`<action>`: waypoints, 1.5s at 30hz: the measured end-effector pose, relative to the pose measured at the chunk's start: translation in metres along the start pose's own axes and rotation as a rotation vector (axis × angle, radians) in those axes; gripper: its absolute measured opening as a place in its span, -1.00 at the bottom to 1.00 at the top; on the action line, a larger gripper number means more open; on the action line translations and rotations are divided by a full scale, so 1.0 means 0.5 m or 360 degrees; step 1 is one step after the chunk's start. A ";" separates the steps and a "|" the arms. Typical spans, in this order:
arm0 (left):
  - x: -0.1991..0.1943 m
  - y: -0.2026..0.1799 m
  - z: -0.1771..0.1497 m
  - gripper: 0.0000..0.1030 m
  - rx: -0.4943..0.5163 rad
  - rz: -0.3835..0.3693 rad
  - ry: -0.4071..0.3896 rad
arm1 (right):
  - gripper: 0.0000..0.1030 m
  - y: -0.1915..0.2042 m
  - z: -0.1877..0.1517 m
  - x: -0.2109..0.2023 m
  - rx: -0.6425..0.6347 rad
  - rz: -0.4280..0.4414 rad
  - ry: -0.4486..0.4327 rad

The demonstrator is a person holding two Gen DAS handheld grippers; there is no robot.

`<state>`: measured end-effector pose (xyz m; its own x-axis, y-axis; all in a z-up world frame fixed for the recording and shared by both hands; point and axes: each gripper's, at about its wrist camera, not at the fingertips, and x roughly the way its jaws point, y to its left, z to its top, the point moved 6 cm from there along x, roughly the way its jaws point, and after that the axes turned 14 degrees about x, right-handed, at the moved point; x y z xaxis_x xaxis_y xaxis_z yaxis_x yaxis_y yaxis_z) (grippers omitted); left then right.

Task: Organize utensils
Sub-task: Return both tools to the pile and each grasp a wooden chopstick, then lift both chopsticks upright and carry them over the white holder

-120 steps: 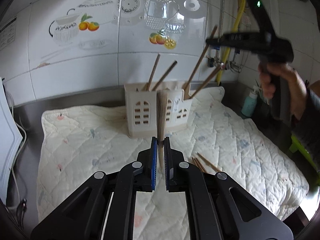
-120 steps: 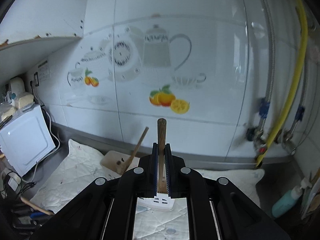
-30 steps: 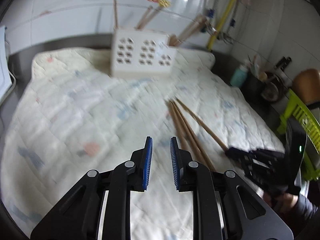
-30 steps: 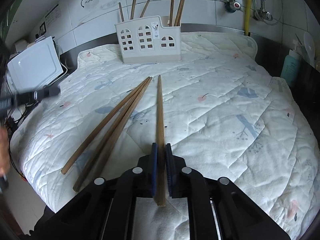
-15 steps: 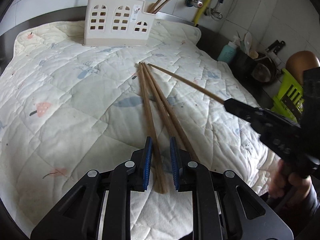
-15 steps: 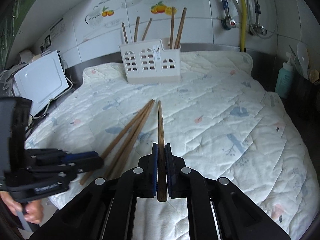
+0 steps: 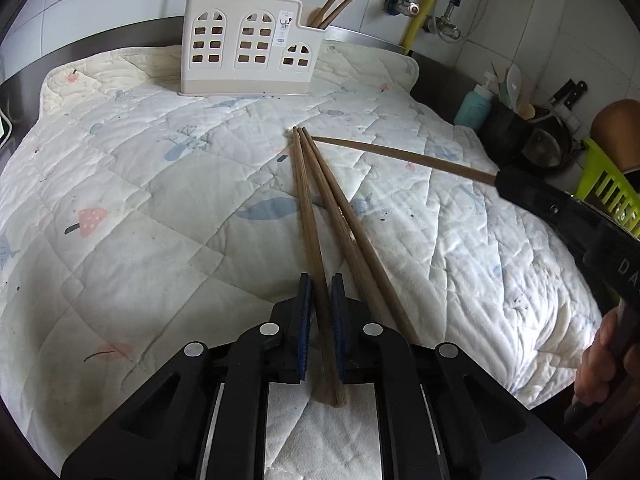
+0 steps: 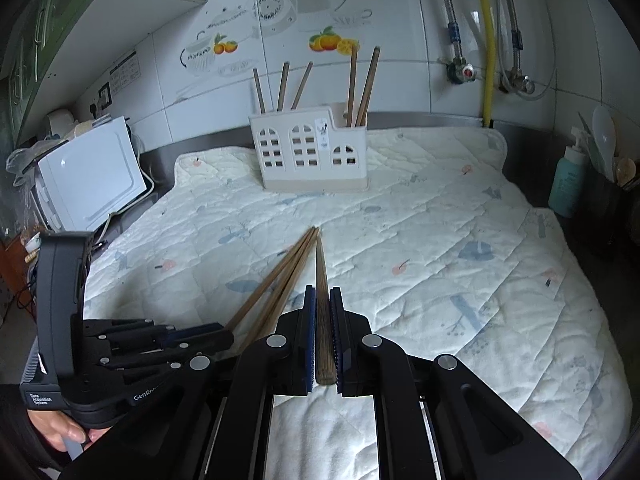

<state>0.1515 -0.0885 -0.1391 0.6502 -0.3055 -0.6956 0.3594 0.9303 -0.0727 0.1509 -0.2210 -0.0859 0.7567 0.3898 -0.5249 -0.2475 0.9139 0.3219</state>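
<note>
Chopsticks [image 7: 320, 216] lie in front of the holder [image 7: 244, 44]; the left gripper [image 7: 318, 300] has just pinched one (right gripper [image 8: 323, 312] already grips another), both ready for slotting.

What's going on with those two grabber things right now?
Left gripper just closed on one chopstick. Right gripper shut on another chopstick. Two more on quilt. Holder path clear.

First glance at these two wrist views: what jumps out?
Long wooden chopsticks: the left gripper is shut on one of three lying together mid-quilt, its jaws having just closed, and the right gripper clamps a fourth chopstick. Behind them, a white holder with arched window cutouts stands at the quilt's far edge, five sticks upright in it.
</note>
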 end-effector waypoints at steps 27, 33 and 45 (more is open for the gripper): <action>0.001 0.041 -0.009 -0.82 0.0063 0.0094 -0.0018 | -0.86 0.016 0.087 -0.065 -0.0024 0.0051 -0.0127; 0.002 0.036 -0.009 -0.87 0.0095 0.0110 -0.0029 | -0.86 0.020 0.097 -0.071 -0.0038 0.0053 -0.0145; -0.090 0.066 0.102 -0.89 0.0132 0.0113 -0.0289 | -0.86 0.058 0.192 -0.093 -0.0124 0.0126 -0.0180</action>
<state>0.1680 -0.0545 -0.0736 0.7831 -0.2783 -0.5561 0.3575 0.9332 0.0363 0.1667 -0.2238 0.0237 0.7954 0.4495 -0.4066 -0.3519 0.8887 0.2940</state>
